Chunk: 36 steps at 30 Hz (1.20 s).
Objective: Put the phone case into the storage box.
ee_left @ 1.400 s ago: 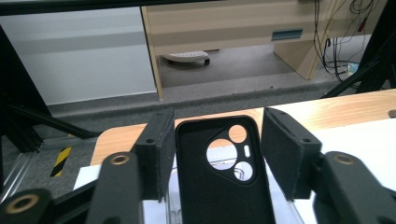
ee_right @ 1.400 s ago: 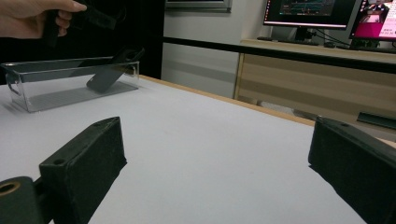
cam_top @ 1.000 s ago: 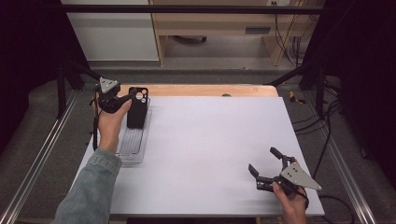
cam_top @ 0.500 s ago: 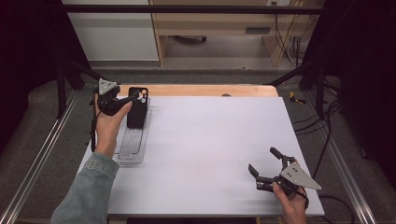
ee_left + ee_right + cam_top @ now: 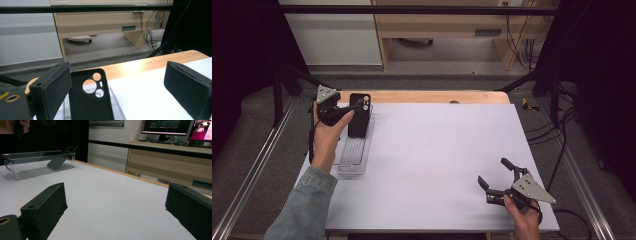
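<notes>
The black phone case (image 5: 359, 116) leans tilted in the clear tray (image 5: 353, 161) at the worktop's (image 5: 437, 160) far left corner. The left tool (image 5: 117, 92) has just been opening; its jaws stand wide and appear clear of the case. The right tool (image 5: 498, 176) rests near the worktop's front right, jaws wide apart, holding nothing.

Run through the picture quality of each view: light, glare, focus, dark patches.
High view: even light on the white table, surroundings black, fairly soft. Left gripper view: the phone case is sharp, the near jaws of the left gripper slightly soft, with glare on the wooden table edge. Right gripper view: the clear tray glints, the monitors bright, top left dark.
</notes>
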Available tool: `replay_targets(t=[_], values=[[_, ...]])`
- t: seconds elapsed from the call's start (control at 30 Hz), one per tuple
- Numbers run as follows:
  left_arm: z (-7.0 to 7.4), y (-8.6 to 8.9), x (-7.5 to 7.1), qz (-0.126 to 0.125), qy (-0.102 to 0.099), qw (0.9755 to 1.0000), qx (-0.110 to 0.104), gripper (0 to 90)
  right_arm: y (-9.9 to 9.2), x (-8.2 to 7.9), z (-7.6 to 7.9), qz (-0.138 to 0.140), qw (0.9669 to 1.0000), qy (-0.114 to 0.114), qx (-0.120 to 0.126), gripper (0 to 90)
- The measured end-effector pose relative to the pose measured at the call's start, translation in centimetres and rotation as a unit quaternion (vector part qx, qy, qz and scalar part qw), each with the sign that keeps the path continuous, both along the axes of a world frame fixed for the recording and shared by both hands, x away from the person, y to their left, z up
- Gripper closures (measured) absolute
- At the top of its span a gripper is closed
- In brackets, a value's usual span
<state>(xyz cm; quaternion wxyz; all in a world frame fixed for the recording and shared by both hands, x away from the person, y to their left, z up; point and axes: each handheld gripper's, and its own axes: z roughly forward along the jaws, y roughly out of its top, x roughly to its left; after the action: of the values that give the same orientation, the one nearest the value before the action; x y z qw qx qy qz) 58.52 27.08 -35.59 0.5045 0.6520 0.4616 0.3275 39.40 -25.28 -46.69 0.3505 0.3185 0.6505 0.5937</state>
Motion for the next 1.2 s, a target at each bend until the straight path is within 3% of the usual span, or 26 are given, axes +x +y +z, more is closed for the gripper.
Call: replay_targets(t=[0.63,1.2], values=[[0.7,-0.2,-1.7,-0.044,-0.01,0.9988,-0.018,4.7,0.0,0.0,0.0,-0.001,1.0,0.0,0.0,3.5],[1.3,-0.7,-3.5,-0.063,-0.026,0.9974,-0.024,4.7,0.0,0.0,0.0,-0.002,1.0,0.0,0.0,3.5]])
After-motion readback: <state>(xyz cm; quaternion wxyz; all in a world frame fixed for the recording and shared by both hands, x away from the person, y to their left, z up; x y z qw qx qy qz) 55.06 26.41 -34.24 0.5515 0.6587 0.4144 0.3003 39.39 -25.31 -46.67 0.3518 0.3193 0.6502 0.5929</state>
